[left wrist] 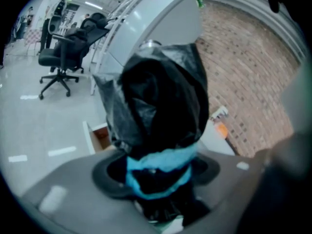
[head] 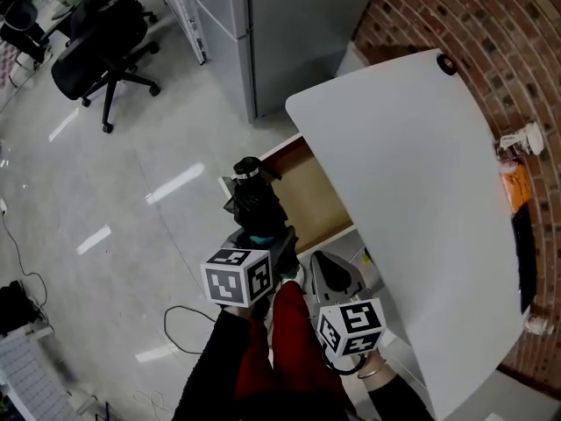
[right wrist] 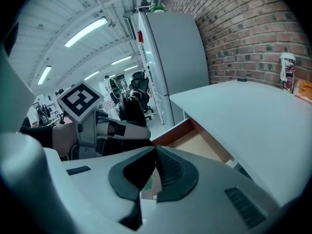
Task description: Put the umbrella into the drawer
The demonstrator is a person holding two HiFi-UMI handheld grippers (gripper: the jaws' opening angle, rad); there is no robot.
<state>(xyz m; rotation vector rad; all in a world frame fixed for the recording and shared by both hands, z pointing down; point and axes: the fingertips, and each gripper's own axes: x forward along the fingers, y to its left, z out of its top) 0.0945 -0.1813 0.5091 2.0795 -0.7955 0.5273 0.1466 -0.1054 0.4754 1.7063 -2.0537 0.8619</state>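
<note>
Since it has nothing to carry, right gripper [right wrist: 155,169]: jaws pressed together with nothing between them. It hangs just beside the left one near the table edge, probably spare for steadying or for the drawer front.
Left gripper [head: 261,237]: jaws stand wide and are clamped on the umbrella, so this hand does all the carrying.
Grip spot: the pads bite at the blue strap [left wrist: 161,162]. That looks sensible, since the strap bundles the folds tight there and gives a firmer place than loose cloth.
Umbrella [head: 257,202]: black, folded and short. It sticks out ahead of the jaws and tilts away from the person, with its ringed end leading. That aim suggests it is meant to go in end first or be laid lengthwise.
Where it is: not in the drawer yet. From above it shows over the drawer's outer edge, and I cannot tell how high it sits above it.
Drawer [head: 311,200]: pulled out from under the table, with a bare tan bottom showing, so it stands ready to receive.
Table [head: 412,174]: its white top overhangs the back of the drawer, so I judge only the front part is open from above.
Fridge [head: 298,24]: grey and close behind the drawer's far end, which leaves little room to approach from that side.
Chair [head: 101,46]: black office chair, well apart on the shiny floor and out of the way.
Brick wall [head: 491,33]: runs behind the table and bounds the far side.
</note>
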